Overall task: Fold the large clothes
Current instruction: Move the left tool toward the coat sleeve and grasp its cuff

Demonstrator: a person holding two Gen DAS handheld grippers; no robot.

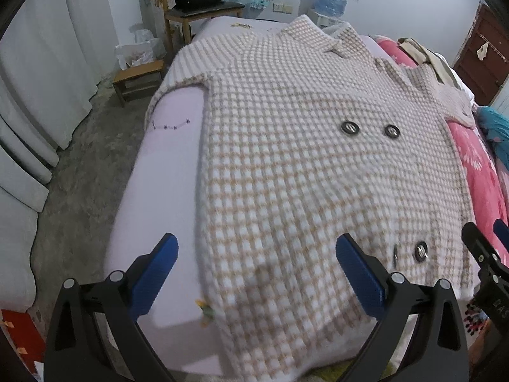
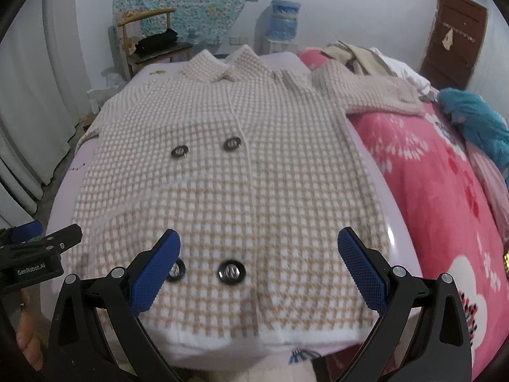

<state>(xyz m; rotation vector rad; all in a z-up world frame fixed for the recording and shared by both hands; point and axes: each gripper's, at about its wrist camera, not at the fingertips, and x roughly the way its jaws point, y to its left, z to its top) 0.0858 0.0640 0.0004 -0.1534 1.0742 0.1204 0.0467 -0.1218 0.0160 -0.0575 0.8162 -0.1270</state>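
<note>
Your checked coat point(image 2: 229, 191) lies flat, buttons up, on the lilac bed point(image 1: 165, 172).
Left gripper point(image 1: 257, 273) and right gripper point(image 2: 259, 270) hover above its hem, jaws apart and empty; bare sheet borders the coat's left edge.

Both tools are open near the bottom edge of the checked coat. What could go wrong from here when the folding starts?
1. The coat looks thick; open tools, left and right, may pinch only the top layer.
2. The left sleeve reaches the bed edge, so it might slide off.
3. The right sleeve lies on the pink blanket and could drag it.
</note>
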